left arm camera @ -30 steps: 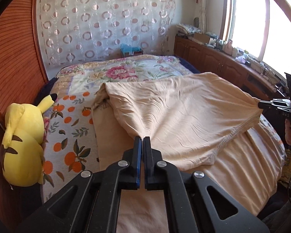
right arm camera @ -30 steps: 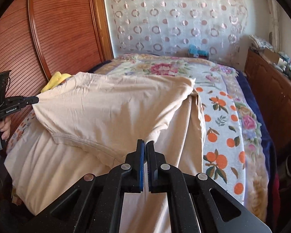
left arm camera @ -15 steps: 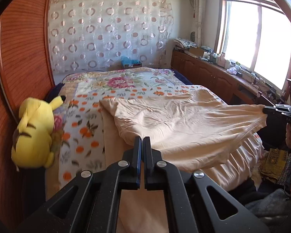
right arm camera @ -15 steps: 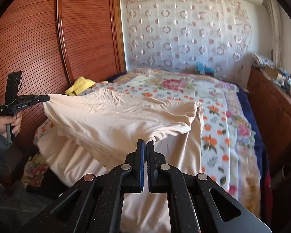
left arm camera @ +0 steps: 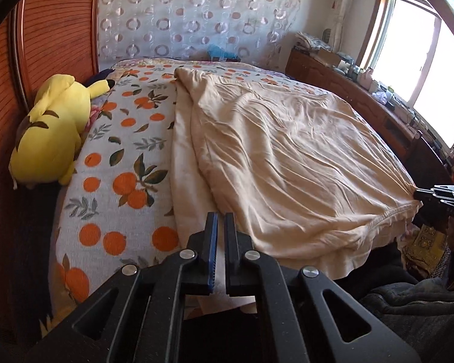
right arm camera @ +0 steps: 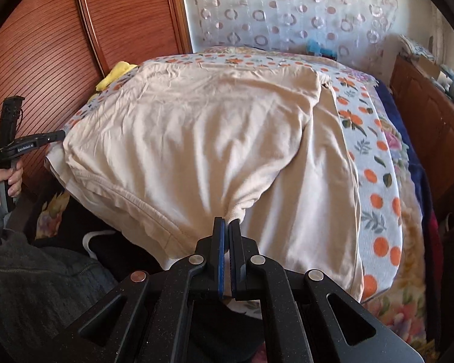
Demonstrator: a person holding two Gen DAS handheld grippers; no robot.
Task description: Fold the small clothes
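Observation:
A large beige garment (left arm camera: 287, 157) lies folded over itself on the bed, its upper layer wrinkled and drawn toward the near edge. My left gripper (left arm camera: 220, 216) is shut on one near corner of that upper layer. In the right wrist view it shows at the left (right arm camera: 61, 135), held by a hand (right arm camera: 3, 181). My right gripper (right arm camera: 227, 221) is shut on the other near corner, at the ribbed hem of the garment (right arm camera: 212, 127). It also shows at the right edge of the left wrist view (left arm camera: 417, 194), with the cloth stretched between the two.
The bed has an orange-print cover (left arm camera: 121, 157). A yellow plush toy (left arm camera: 51, 133) lies at its left side against the wooden wardrobe (right arm camera: 45, 45). A low wooden cabinet (left arm camera: 348, 90) with clutter runs under the window. The person's dark grey jacket (right arm camera: 30, 272) is close below.
Both grippers have come back toward the near edge of the bed and down, carrying the upper layer. It hung lifted before and now rests flat on the lower layer.

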